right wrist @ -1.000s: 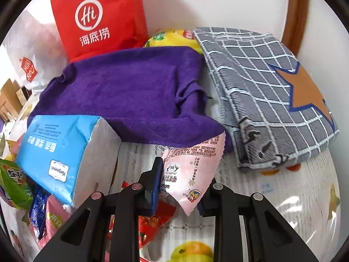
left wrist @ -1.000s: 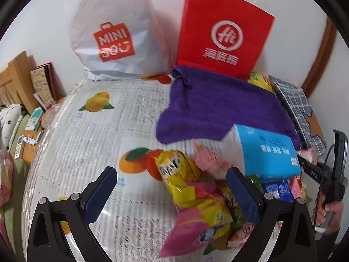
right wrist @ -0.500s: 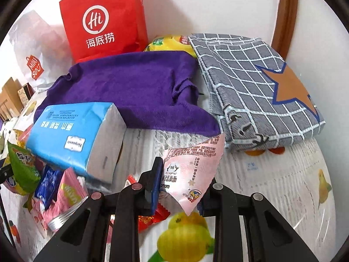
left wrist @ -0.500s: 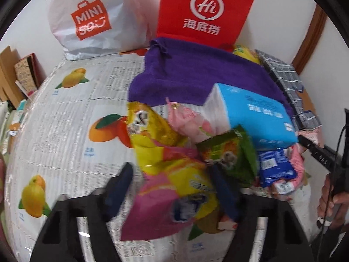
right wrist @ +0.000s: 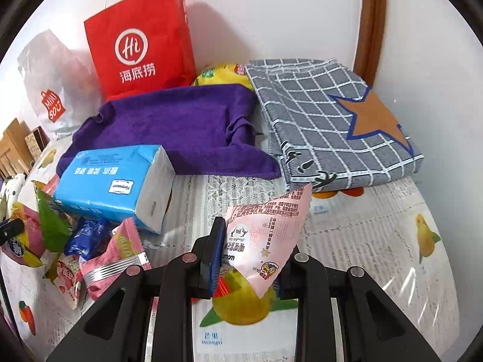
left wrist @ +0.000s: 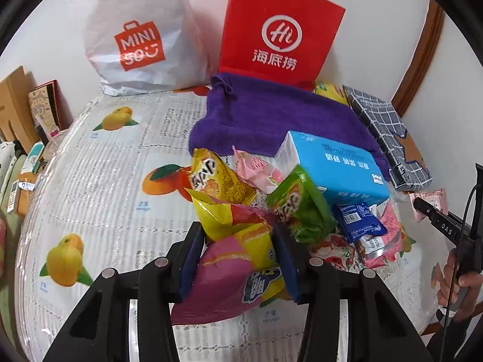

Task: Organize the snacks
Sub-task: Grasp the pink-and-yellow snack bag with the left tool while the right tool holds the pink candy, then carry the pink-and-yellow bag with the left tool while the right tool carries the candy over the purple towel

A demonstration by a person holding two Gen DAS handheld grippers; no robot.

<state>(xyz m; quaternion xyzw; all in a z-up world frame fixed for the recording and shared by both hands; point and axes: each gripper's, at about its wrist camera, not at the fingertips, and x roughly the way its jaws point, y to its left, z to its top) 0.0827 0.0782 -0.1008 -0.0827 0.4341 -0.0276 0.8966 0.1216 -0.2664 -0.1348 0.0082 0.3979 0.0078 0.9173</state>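
**A:** Left wrist view first: the pink-and-yellow crinkly snack bag (left wrist: 235, 268) sits right between the blue pads of the left gripper (left wrist: 240, 259). Those jaws have just been closing, and the pads look pressed into the bag's sides, so I'd call it grabbed. It's at the near edge of the snack pile, on the fruit-print plastic tablecloth (left wrist: 99, 187).

**B:** And the other side? The right gripper (right wrist: 250, 256) is clamped on a pale pink triangular foil packet (right wrist: 265, 235), lifted clear of the cloth, a bit right of the pile.

**A:** So how far along, you reckon?

**B:** Early, I'd guess. Most of it is a heap: the yellow chip bag (left wrist: 217, 181), green chip bag (left wrist: 302, 208), small blue sachet (left wrist: 357, 220) and pink wafer packs (right wrist: 117, 253) all jumbled against the light blue soft tissue pack (left wrist: 329, 169). Nothing looks sorted into rows or a container.

**A:** Where's it all meant to go?

**B:** Can't tell. There's a red paper carrier bag (left wrist: 280, 30) and a white plastic shopping bag (left wrist: 142, 36) against the wall, behind a folded purple towel (left wrist: 271, 120), but that's only a guess.
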